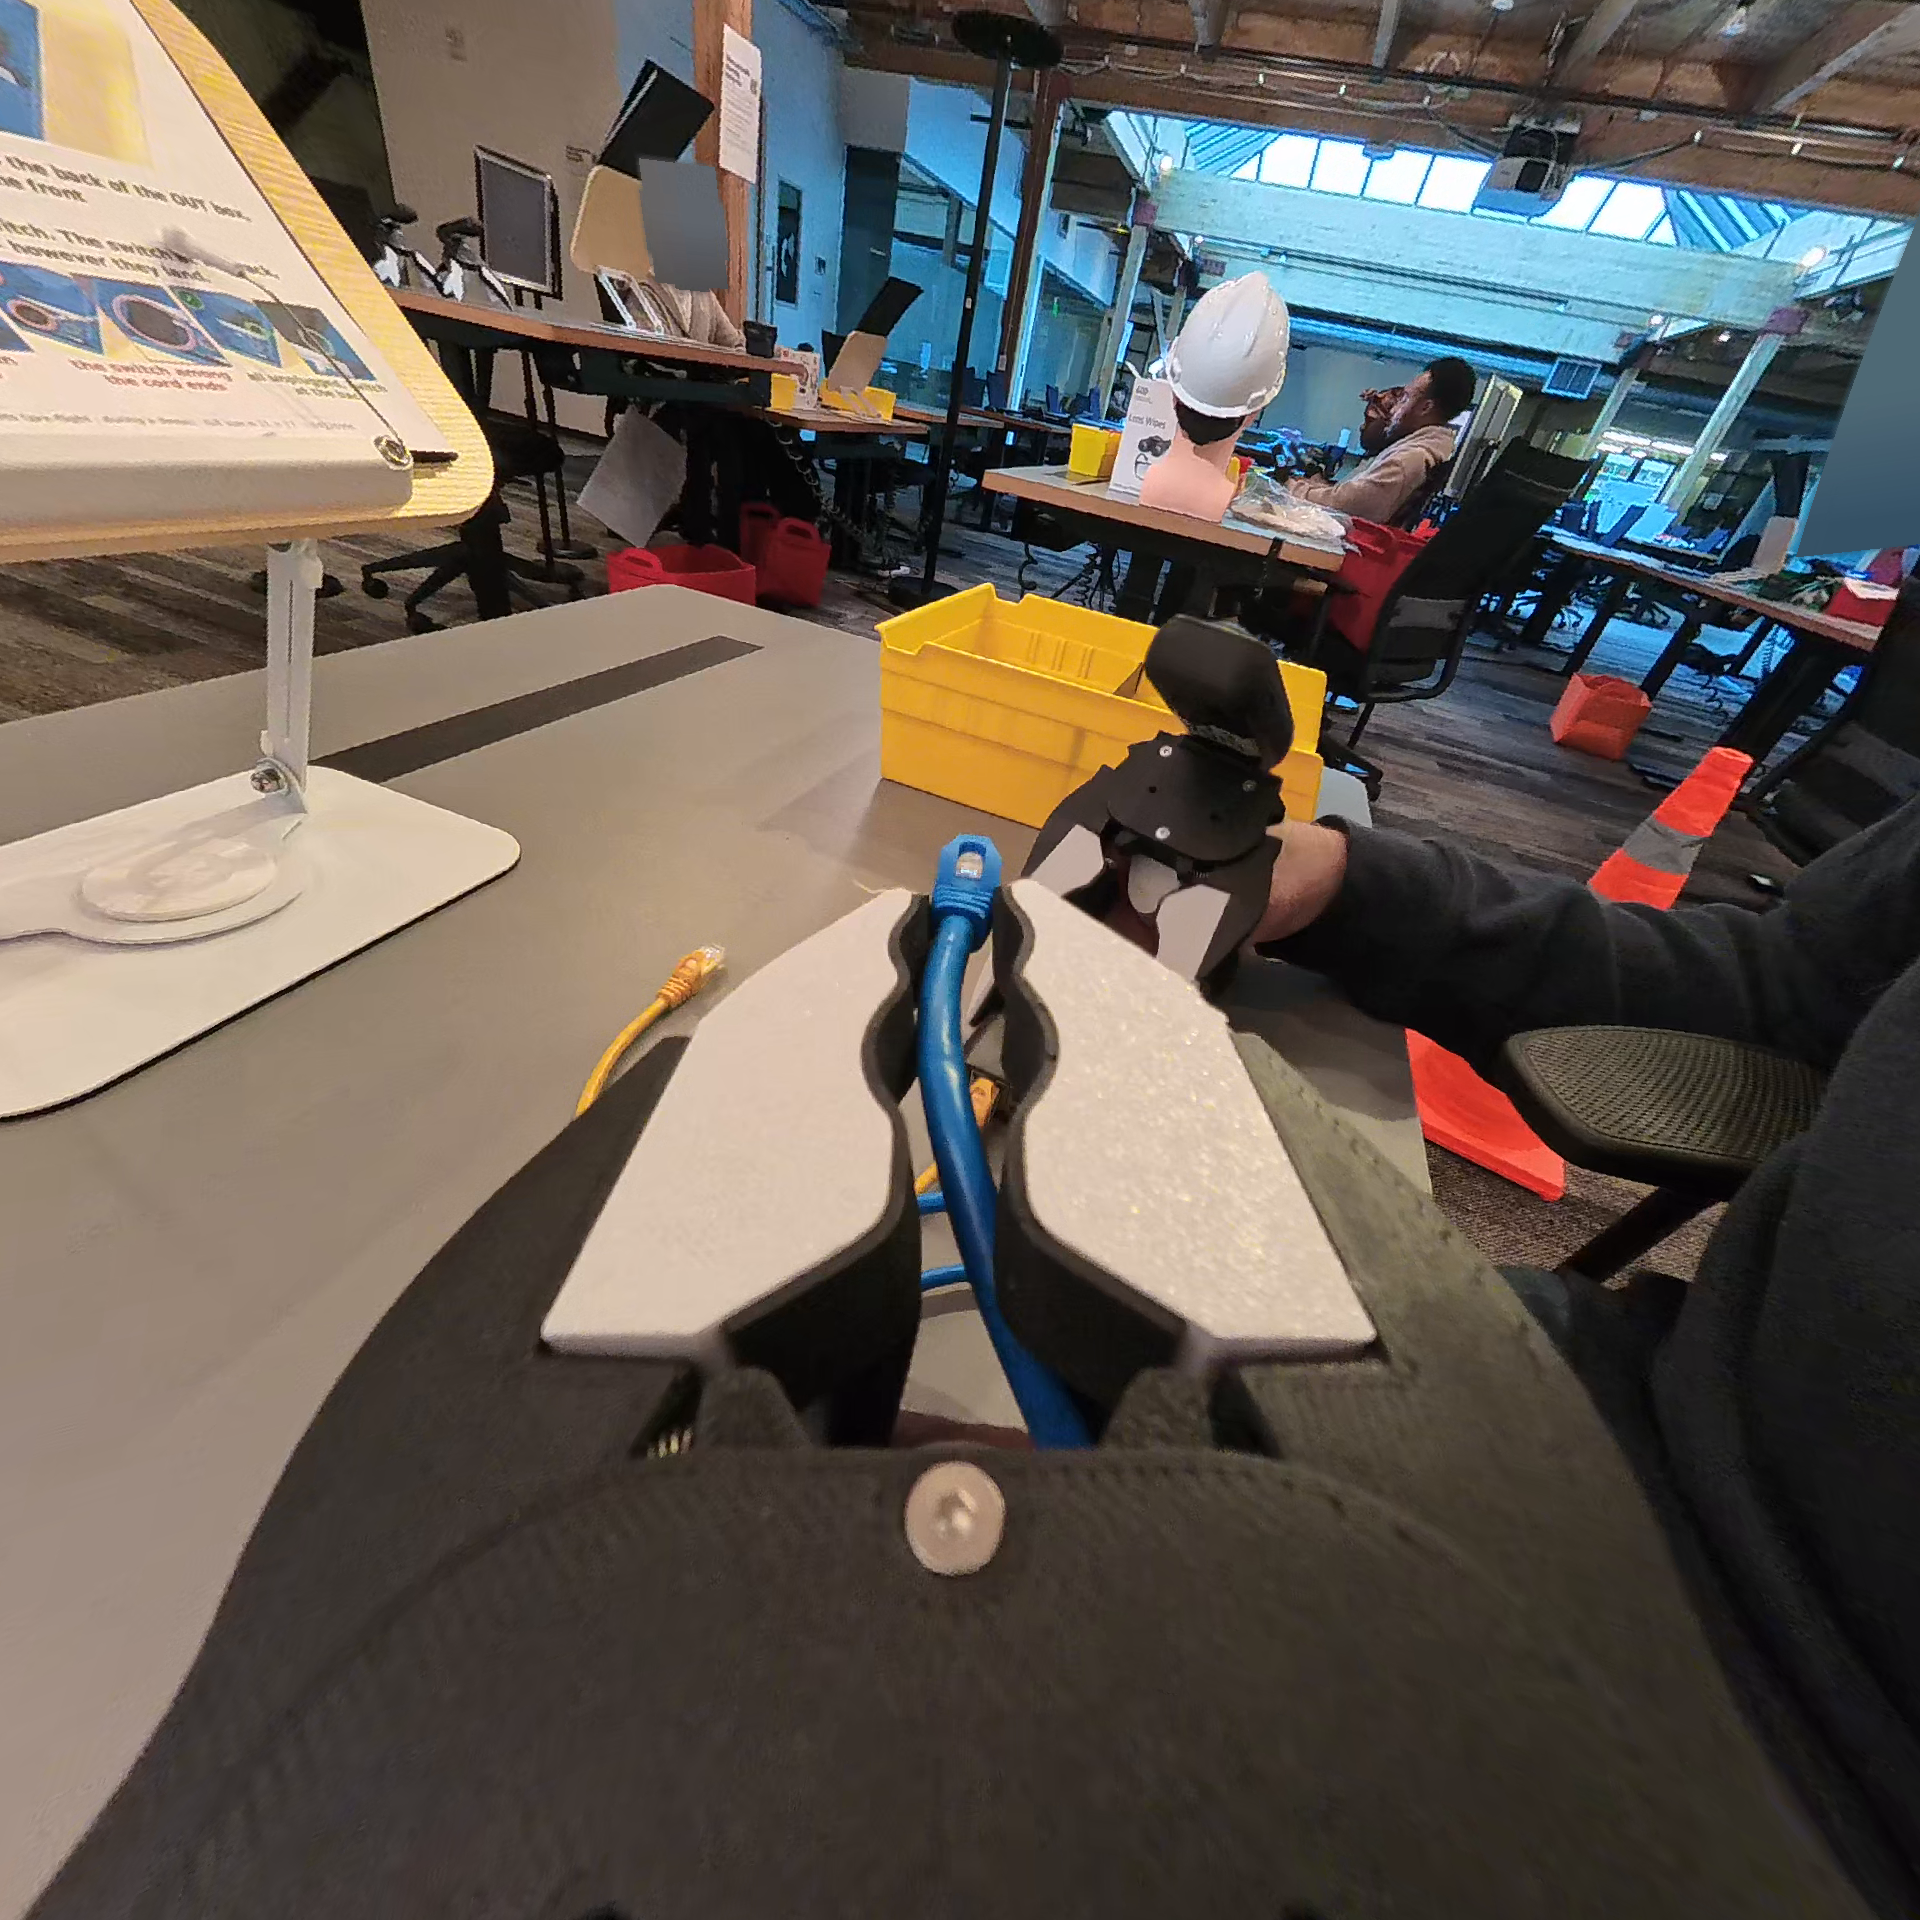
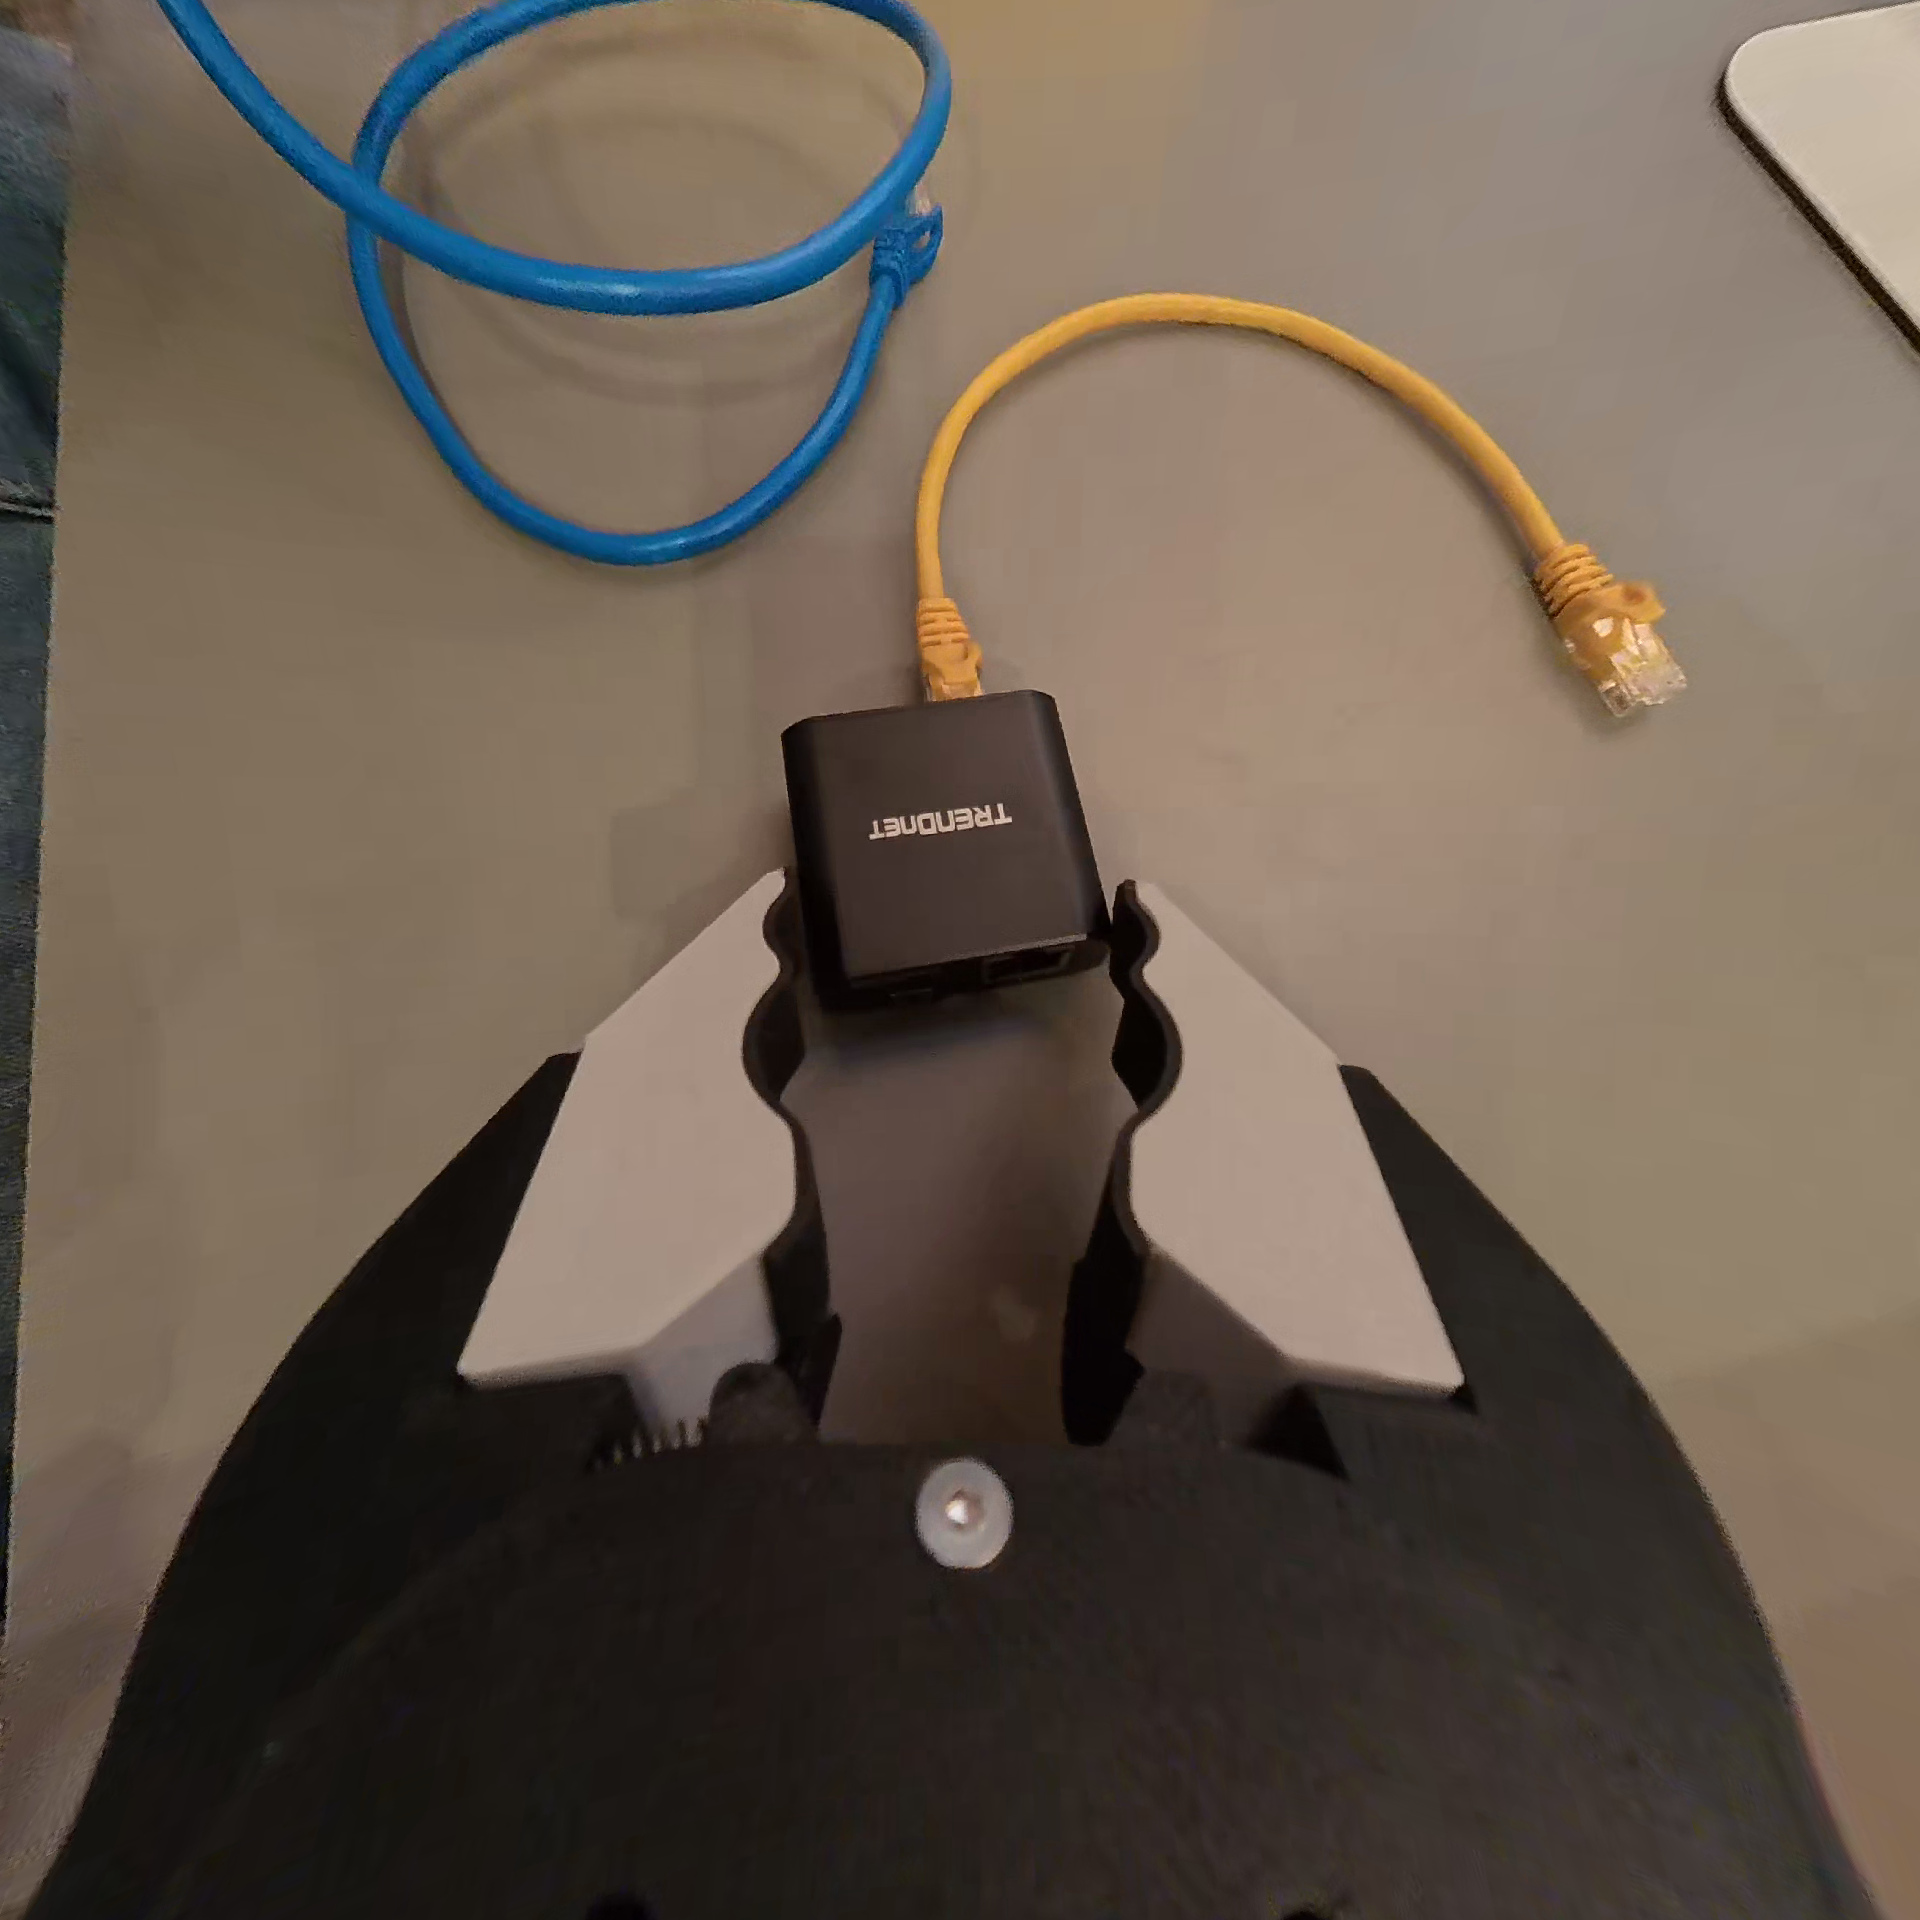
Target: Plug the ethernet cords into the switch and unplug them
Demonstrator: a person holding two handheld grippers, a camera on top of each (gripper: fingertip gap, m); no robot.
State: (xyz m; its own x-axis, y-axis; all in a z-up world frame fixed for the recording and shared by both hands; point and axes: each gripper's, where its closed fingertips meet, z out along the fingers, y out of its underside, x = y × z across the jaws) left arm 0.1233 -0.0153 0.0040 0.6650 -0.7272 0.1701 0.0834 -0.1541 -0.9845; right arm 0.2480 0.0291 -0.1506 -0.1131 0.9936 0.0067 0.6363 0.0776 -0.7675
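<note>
In the left wrist view, the left tool (image 1: 948,914) is closed around the blue ethernet cord (image 1: 961,1122), pinching it just behind its plug, which sticks up past the fingertips with its clear end pointing away from the camera. The cord runs back between the two grey fingers (image 1: 769,1122) toward the tool's body. Below, on the grey tabletop (image 1: 312,1195), the free plug of the yellow ethernet cord (image 1: 665,997) lies to the left of the fingers. The right tool (image 1: 1143,914) shows farther off, held by a hand (image 1: 1299,873) in a dark sleeve and pointing downward. Behind it stands a yellow bin (image 1: 997,696), and to the left a white stand (image 1: 208,914) carries a tilted instruction board (image 1: 208,312).

In the right wrist view, the right tool (image 2: 951,914) looks straight down at the tabletop (image 2: 1351,935), its jaws spread wide on either side of the near end of the black switch (image 2: 935,842). The fingertips sit just beside the switch's corners; whether they press on it cannot be told. Two empty ports face the camera. The yellow ethernet cord (image 2: 1195,322) is plugged into the far side of the switch, arcs to the right, and ends in a loose plug lying on the tabletop. The blue ethernet cord (image 2: 644,281) lies looped at upper left, apart from the switch.
</note>
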